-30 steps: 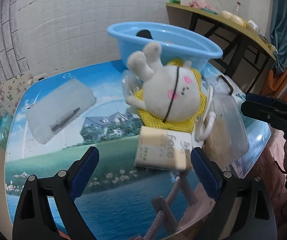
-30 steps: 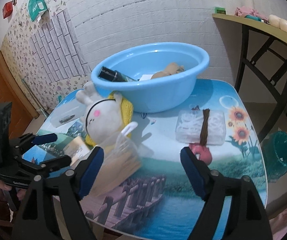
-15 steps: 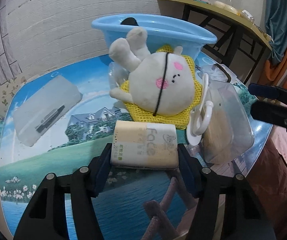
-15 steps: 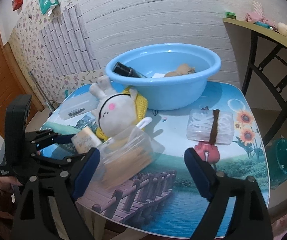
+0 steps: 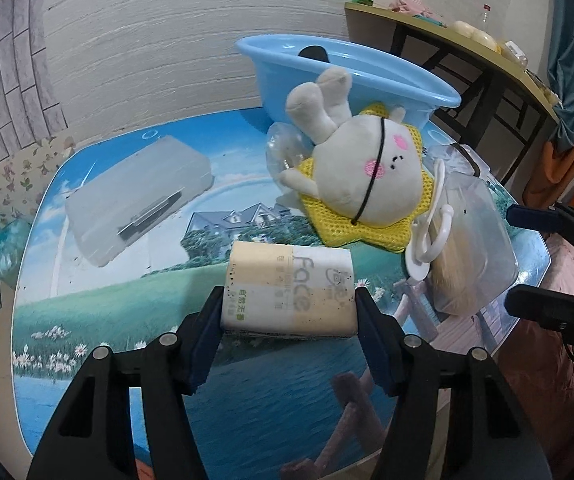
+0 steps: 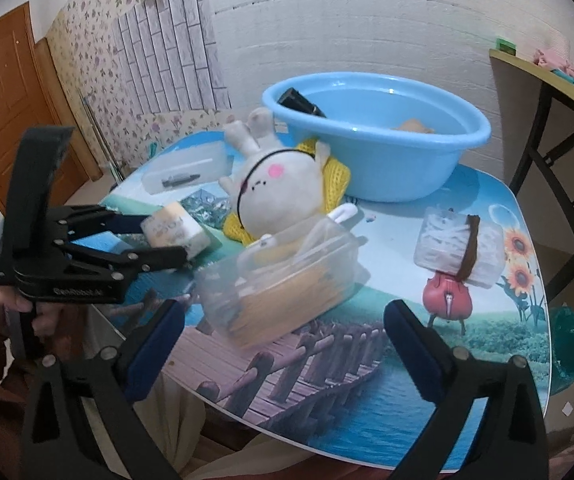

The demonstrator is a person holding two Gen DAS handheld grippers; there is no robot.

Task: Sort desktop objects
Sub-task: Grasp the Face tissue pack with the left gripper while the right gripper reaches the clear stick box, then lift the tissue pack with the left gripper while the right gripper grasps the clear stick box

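While reading the left wrist view from the bottom edge upward: note left gripper (image 5: 289, 308) at bottom centre, jaws just closed in, blue pads (image 5: 207, 332) pressing both short ends of the tissue pack (image 5: 287, 280). Pack pinched flat, resting low on the printed table (image 5: 247, 400); cannot tell whether lifted clear of it.

Right of the pack, lower right of frame: clear lidded box (image 5: 471, 248) of tan sticks, tilted, with a white plastic hook (image 5: 431, 240) leaning against its left side. Just above the pack, centre frame: plush rabbit (image 5: 367, 184) lying on a yellow mesh pad (image 5: 367, 240), ears toward the blue basin (image 5: 347, 68) at upper centre and touching its wall. Left of centre: frosted flat case (image 5: 139, 196), well apart from the pack.

Switching to the right wrist view: right gripper (image 6: 283, 316) along the bottom edge, jaws just opened wider, spread fully, nothing pinched; clear lidded box just beyond the gap, untouched by either pad. At left edge, a hand (image 6: 35, 312) gripping the left gripper's handle. Right of centre: clear packet of white swabs (image 6: 447, 244) with a brown band, alone on the table. Farthest, upper centre: blue basin holding a black object and something tan.
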